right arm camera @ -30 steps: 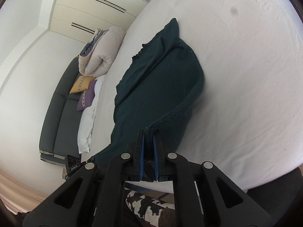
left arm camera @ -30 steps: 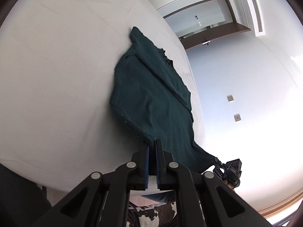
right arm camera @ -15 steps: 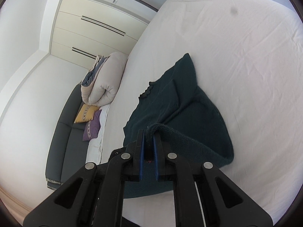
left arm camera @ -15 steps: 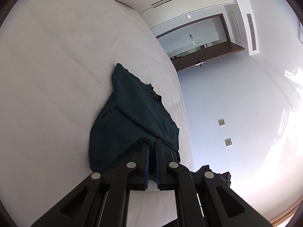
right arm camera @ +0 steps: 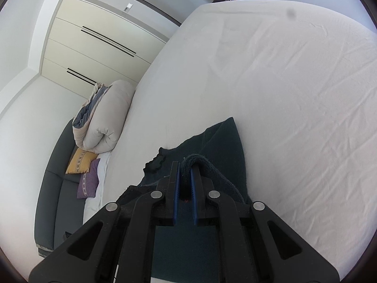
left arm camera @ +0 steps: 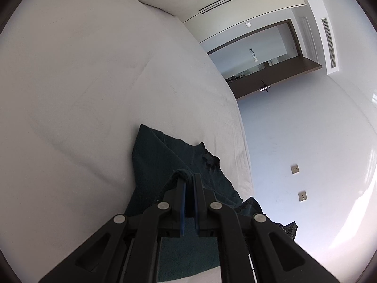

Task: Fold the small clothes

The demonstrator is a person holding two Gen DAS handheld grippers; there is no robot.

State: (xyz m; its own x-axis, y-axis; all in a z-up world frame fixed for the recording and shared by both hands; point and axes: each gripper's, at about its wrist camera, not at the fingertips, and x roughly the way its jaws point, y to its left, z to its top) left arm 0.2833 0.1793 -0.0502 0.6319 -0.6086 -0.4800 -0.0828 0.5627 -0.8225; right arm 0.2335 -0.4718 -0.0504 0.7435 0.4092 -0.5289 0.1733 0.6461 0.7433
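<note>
Dark green garment (left arm camera: 162, 155) lies on the white bed (left arm camera: 82, 82), near its edge. My left hand-held gripper (left arm camera: 188, 176) pinches one hem corner; my right hand-held gripper (right arm camera: 186, 167) is clamped on the other, the hem folded over the garment.

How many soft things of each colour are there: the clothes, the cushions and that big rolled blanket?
Dark green garment: 1
Yellow cushion: 1
Purple cushion: 1
Beige rolled duvet: 1
Total: 4
</note>
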